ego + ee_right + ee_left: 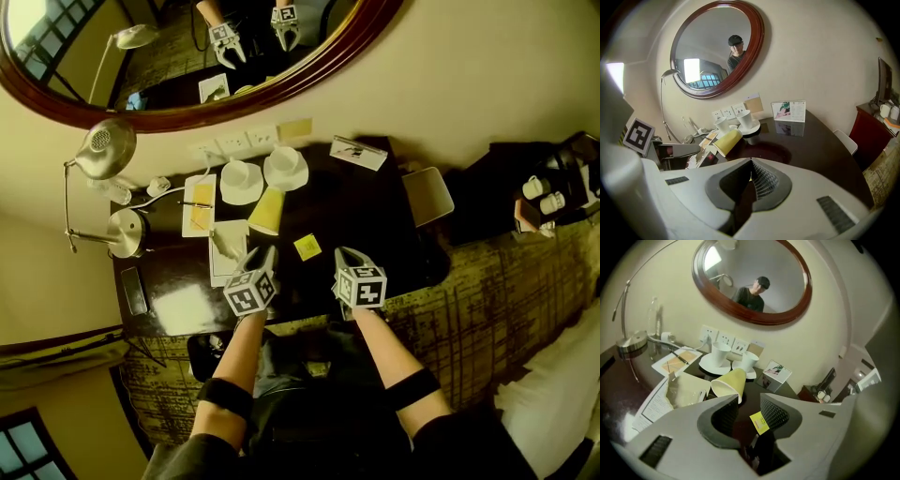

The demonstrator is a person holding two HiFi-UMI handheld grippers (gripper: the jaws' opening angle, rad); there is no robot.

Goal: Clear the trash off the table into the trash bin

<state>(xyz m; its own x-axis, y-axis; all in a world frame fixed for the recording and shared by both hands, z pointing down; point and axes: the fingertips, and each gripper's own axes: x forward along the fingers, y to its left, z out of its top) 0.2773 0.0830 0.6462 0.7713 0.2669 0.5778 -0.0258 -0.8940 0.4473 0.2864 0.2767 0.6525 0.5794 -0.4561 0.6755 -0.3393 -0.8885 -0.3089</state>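
Jaws of the left gripper [749,404] stand apart and hold nothing. Between them, lying on the dark glossy counter [370,220], is the small yellow square paper note [759,423], which neither pad touches. Jaws of the right gripper [751,165] are closed tip to tip with nothing in them.

Just beyond the left jaws lies the yellow paper cup [729,384], tipped on its side with its mouth toward the gripper. The note lies on the near side of the cup, and the crumpled tan paper wrapper [683,391] lies just left of it. Two white cups on saucers [723,357] stand behind the cup by the wall.

Handling, as judged: all three pieces of trash look very light.
- The note is thin and flat on the counter, so it offers little to pinch and is best taken at an edge.
- The cup is soft-walled, crushes easily and may roll. Take it at the rim, one jaw inside and one outside.
- The wrapper is limp, and any raised fold will serve.

Not resolved:
- One jaw covers the note's near corner in the left gripper view.
- Whether the note clings to the counter cannot be told.
- The trash bin is not clearly seen. A dark round shape [208,354] below the counter's near edge may be it.
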